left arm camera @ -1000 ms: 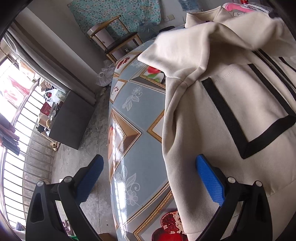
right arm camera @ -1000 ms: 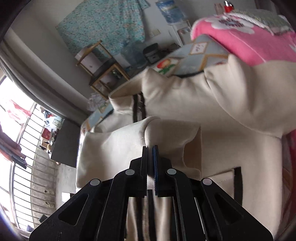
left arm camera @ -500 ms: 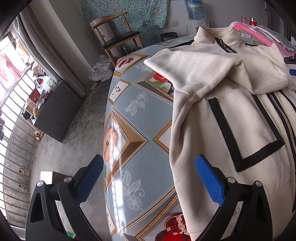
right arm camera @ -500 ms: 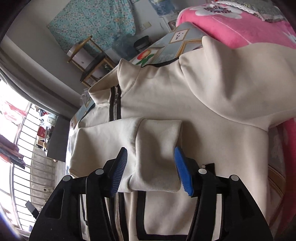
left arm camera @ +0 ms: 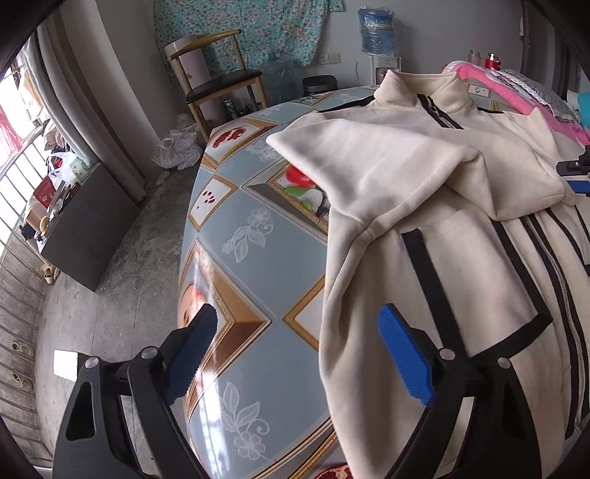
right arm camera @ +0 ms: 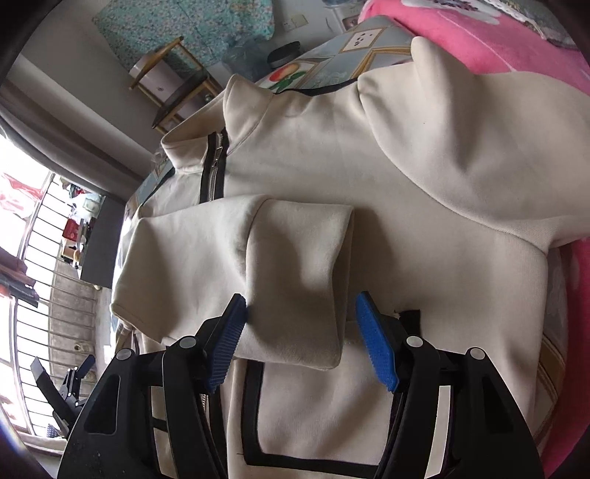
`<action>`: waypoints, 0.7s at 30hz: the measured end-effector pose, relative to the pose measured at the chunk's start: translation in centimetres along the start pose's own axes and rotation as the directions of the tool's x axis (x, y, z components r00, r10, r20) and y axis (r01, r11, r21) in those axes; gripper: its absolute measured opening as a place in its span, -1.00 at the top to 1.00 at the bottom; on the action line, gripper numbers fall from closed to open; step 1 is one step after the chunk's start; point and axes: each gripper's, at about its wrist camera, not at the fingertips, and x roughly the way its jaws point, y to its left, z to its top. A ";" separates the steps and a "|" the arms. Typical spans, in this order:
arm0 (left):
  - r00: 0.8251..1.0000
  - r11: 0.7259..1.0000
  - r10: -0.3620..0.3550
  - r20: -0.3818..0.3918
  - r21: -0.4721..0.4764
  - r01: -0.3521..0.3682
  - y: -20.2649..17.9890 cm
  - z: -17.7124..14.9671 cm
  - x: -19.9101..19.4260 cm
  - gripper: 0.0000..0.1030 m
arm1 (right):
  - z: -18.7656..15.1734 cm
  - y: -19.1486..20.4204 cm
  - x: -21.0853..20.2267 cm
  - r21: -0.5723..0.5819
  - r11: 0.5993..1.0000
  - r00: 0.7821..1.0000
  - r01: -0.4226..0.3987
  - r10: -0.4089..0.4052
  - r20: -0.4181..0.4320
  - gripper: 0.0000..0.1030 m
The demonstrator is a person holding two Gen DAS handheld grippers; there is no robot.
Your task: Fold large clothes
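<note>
Jacket [left arm camera: 461, 265]: one, cream fleece, soft and thick, lying front-up on a table [left arm camera: 239, 250] covered in glossy blue oilcloth printed with gold-framed fruit and white flowers. It has a stand-up collar [right arm camera: 239, 121], one metal zip [right arm camera: 213, 173] edged in black running down the middle, and black tape outlining an angular pocket panel on the chest. Two sleeves show. One sleeve [right arm camera: 265, 269] is folded across the chest, its wide cuff lying flat between the right gripper's pads; the other sleeve [right arm camera: 472, 147] lies out toward a pink blanket [right arm camera: 490, 44] at the far side of the table.

Two grippers are in view, each black plastic with two blue ribbed pads. The right gripper [right arm camera: 300, 341] has its fingers spread wide on either side of the folded cuff; the left pad looks close against the cloth, though I cannot tell whether it touches. The left gripper [left arm camera: 298, 357] also has its fingers spread apart, holding nothing, one over the bare oilcloth and one over the jacket's side edge.

Beyond the table stand one wooden chair [left arm camera: 217, 84] with a dark seat, one blue water jug [left arm camera: 376, 35] and one dark cabinet [left arm camera: 84, 228] by the barred window.
</note>
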 end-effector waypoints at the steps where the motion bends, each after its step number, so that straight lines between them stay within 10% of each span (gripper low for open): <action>1: 1.000 1.000 -0.007 0.005 0.016 0.007 -0.3 0.5 0.2 -0.63 | 0.3 -0.2 0.1 0.015 1.000 1.000 -0.009 0.009 -0.003 -0.13; 5: 1.000 0.994 0.012 -0.015 0.106 -0.011 -2.2 2.0 2.0 -0.42 | 1.7 -0.3 0.8 0.021 1.000 1.000 0.018 -0.017 -0.013 0.02; 11: 0.990 0.977 0.138 -0.008 0.163 -0.135 -3.2 2.9 3.5 0.31 | 2.1 0.0 2.5 -0.027 0.994 0.994 0.110 -0.111 -0.024 0.95; 13: 0.988 0.979 0.154 0.000 0.138 -0.153 -2.6 2.8 3.5 0.78 | 1.9 0.4 1.4 -0.026 0.994 0.994 0.108 -0.107 0.011 0.95; 21: 0.981 0.982 0.191 0.042 -0.012 -0.191 1.1 2.1 1.9 0.99 | 2.4 2.1 -6.7 -0.057 0.998 0.980 0.036 -0.024 0.197 0.96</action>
